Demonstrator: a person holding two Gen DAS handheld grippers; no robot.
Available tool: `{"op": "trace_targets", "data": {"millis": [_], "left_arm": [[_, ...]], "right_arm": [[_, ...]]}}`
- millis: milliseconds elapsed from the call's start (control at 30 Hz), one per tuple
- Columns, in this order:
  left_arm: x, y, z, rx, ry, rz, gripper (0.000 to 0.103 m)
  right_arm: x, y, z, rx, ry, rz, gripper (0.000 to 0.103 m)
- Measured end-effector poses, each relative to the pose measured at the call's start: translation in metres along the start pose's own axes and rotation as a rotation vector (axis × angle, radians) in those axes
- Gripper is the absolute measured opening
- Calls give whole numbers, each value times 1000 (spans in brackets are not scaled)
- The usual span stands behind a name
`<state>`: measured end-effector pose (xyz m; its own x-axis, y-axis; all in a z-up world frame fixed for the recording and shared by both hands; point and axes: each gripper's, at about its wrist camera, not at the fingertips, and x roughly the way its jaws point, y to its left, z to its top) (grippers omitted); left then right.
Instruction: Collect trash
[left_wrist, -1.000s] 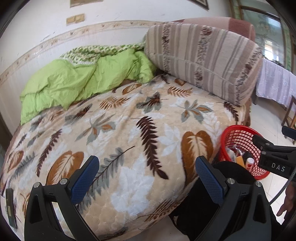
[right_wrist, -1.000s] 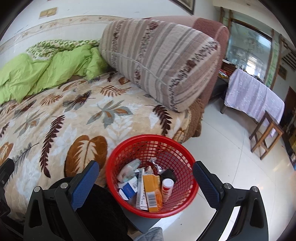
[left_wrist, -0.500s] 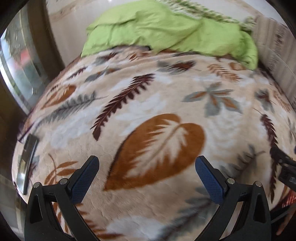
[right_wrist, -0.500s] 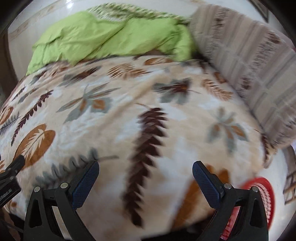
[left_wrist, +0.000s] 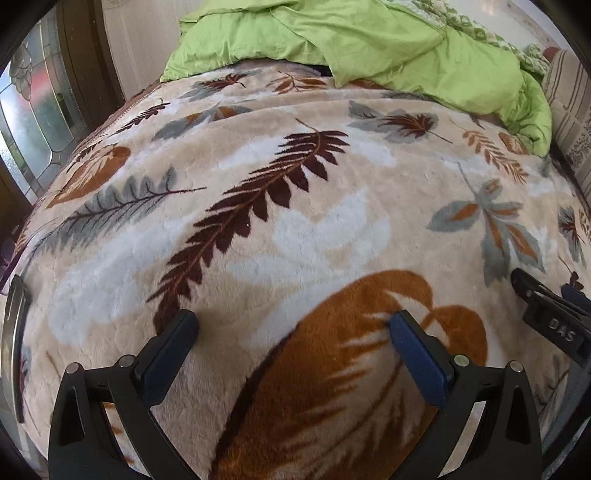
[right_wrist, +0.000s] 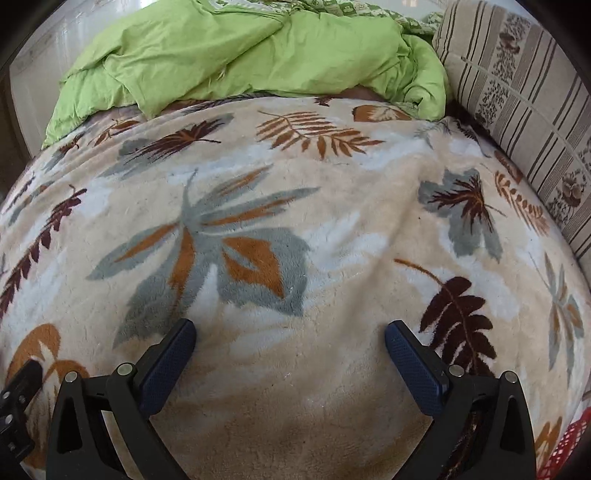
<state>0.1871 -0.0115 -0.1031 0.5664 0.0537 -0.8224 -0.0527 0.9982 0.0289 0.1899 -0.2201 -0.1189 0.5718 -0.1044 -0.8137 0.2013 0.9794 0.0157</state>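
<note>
Both the left gripper (left_wrist: 293, 325) and right gripper (right_wrist: 290, 334) hang wide, empty, over the blanket (left_wrist: 295, 221) (no trash visible); searching likely comes next.

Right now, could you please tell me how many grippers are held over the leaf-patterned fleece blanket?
2. The left gripper is open, low over the leaf-patterned fleece blanket; the right gripper, also open, is beside it, nearer the striped cushion. Neither holds anything.

Both views are evenly lit by soft daylight and rendered sharp. Strong fisheye bulging is seen on the blanket (left_wrist: 295, 221), and the corners are swallowed by black vignetting.
</note>
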Motion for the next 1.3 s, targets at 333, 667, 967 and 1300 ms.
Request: {"op": "trace_targets", "data": {"millis": [333,667,967,1300], "left_arm": [[3,-3,2,-9,-15,30,103],[0,-4,-2,-13,-19,34,103],[0,-6,-2,-13,-23,46,103],[0,-5,-2,-11,-24,45,103]], "right_arm": [[0,0,0,-8,2,-10,102],[0,0,0,-7,1,-10,102],[-1,1,-1,-7,1,-9,102],[-3,2,-2,-8,2,-7,102]]}}
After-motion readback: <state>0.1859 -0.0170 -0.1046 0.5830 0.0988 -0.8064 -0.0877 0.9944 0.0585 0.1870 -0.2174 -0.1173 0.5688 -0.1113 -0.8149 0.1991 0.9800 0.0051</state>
